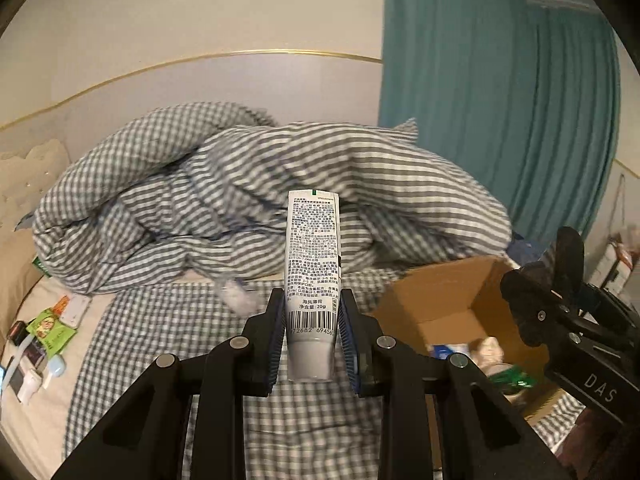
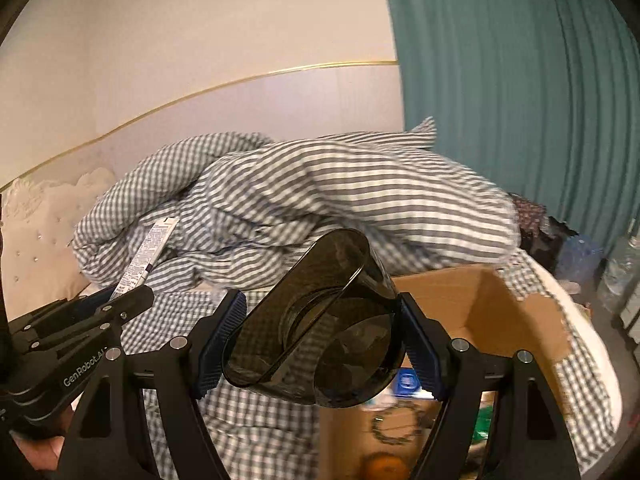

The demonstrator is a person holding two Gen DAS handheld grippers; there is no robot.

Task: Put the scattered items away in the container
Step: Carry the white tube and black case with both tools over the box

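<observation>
Presently, as I see it through both wrist cameras:
Tube: white toothpaste tube [image 1: 312, 280], upright, printed side toward my left camera, above the bed.
Left gripper [image 1: 312, 332]: I have it clamped on the tube's lower end, pads against both sides.
Cup: dark translucent cup [image 2: 320, 320], tilted, above the box's near edge.
Right gripper [image 2: 320, 344]: I have it closed on the cup.
Cardboard box [image 1: 452, 284]: open, on the bed, already holding small items.
Loose items [image 1: 44, 340]: packets at the bed's left.
Bedding: checked duvet [image 1: 240, 192] heaped behind; teal curtain [image 1: 500, 100] at right.
</observation>
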